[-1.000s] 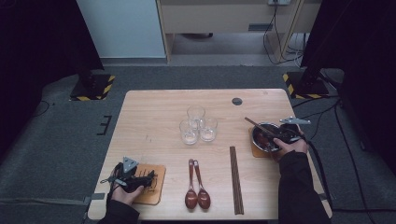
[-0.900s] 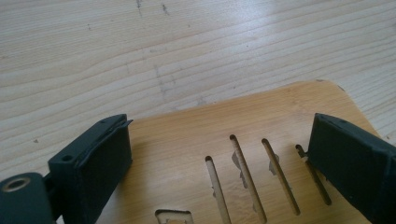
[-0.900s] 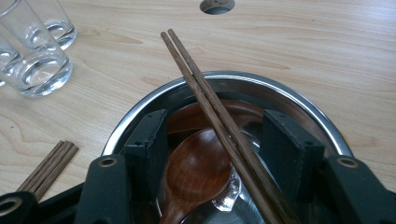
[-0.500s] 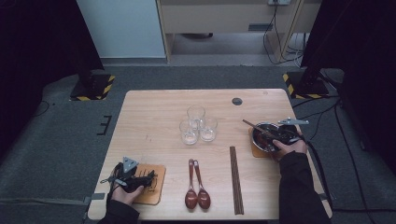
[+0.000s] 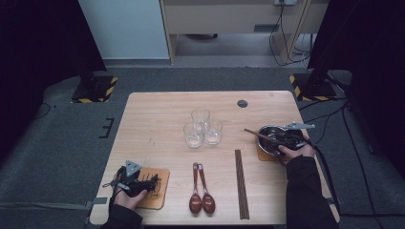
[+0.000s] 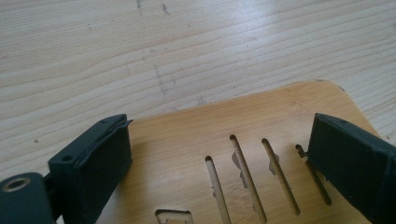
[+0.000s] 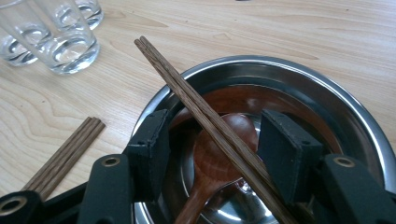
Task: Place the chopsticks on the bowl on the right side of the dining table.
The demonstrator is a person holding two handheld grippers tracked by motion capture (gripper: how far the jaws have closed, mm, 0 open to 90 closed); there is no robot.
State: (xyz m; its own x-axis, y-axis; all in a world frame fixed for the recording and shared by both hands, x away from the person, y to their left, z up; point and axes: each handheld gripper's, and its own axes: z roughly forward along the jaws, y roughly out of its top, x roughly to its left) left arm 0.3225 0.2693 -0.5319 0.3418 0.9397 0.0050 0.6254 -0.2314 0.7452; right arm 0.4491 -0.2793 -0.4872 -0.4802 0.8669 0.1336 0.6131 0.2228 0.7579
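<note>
Right claw (image 7: 212, 154) straddles chopsticks (image 7: 196, 100) over the bowl (image 7: 327, 93); jaws apart.

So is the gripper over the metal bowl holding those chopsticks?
No. The right gripper stands open over the metal bowl; the chopsticks pass between its jaws without either pad pressing them. The left gripper holds nothing either.

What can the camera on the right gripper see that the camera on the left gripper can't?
The right gripper view alone has a steel bowl with a wooden spoon in it, a pair of chopsticks slanting over the rim between the open right gripper jaws, more chopsticks on the table, and drinking glasses.

The left gripper view alone has a slotted wooden board between the open left gripper jaws.

Both have the pale wooden table.
</note>
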